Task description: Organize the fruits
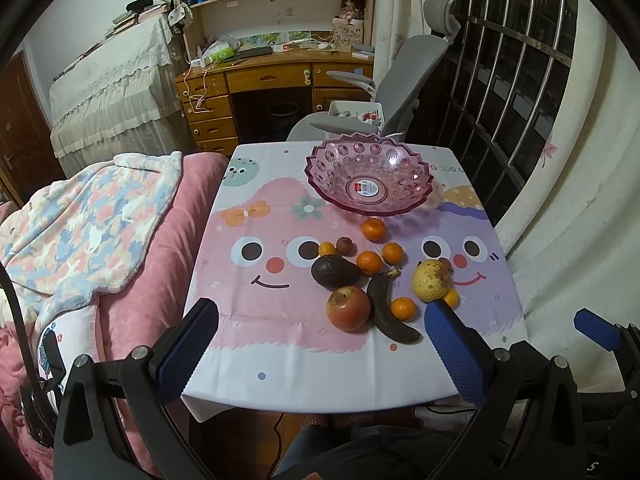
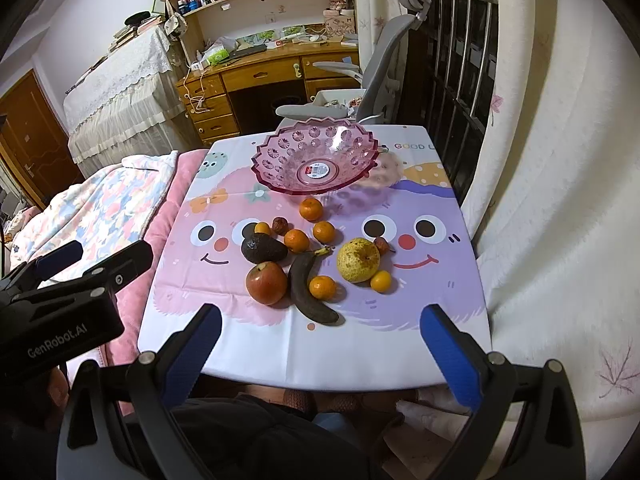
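A pink plastic bowl (image 1: 370,178) (image 2: 316,160) stands empty at the far side of the table. In front of it lie loose fruits: a red apple (image 1: 348,308) (image 2: 266,282), a dark avocado (image 1: 335,272) (image 2: 263,248), a blackened banana (image 1: 388,310) (image 2: 308,286), a yellow pear (image 1: 431,280) (image 2: 358,260), several small oranges (image 1: 374,229) (image 2: 311,208) and a brown shrivelled fruit (image 1: 345,246) (image 2: 279,225). My left gripper (image 1: 320,316) is open and empty above the table's near edge. My right gripper (image 2: 320,322) is open and empty, also near the front edge.
The table has a cartoon-face cloth (image 1: 260,248) (image 2: 420,240). A pink bed with a blanket (image 1: 92,224) lies left of the table. A grey office chair (image 1: 392,92) and a wooden desk (image 1: 272,76) stand behind. A barred window (image 1: 520,80) and curtain are to the right.
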A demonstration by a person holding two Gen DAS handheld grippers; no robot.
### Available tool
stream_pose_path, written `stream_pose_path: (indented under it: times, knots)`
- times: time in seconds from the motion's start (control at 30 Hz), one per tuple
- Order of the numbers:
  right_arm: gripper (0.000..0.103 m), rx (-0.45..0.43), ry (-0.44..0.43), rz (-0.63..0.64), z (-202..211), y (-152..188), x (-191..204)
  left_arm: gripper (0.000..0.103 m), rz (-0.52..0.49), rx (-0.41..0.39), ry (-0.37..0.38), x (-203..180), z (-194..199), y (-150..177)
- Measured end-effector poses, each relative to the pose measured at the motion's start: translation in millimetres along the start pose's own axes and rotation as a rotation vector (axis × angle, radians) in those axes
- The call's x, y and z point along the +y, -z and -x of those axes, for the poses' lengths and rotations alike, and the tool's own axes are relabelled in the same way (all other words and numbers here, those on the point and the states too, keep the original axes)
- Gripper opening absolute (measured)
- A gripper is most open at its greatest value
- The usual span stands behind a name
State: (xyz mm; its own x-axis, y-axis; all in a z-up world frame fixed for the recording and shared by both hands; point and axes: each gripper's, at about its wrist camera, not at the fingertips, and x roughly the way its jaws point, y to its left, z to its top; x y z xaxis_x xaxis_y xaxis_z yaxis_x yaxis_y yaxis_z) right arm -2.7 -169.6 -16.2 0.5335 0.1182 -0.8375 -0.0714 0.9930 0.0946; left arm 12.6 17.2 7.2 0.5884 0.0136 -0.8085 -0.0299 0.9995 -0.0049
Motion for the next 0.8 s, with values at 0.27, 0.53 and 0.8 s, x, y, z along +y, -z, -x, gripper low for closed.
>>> stream_pose_path:
  times: [0.27, 0.53, 0.8]
  knots:
    - [0.100, 0.008, 0.006, -0.013, 2.2, -4.1, -2.2, 0.102, 0.005, -0.001, 0.002, 1.0, -4.5, 2.2]
    - [0.100, 0.007, 0.006, -0.011, -0.3, -6.6, -2.8, 0.102, 0.002, -0.001, 0.000, -1.0, -3.6, 2.3]
    - [0.100, 0.011, 0.009, -0.011, -0.5, 2.1, -0.5, 0.102, 0.004, 0.003, 0.003, -2.1, 2.7, 8.8]
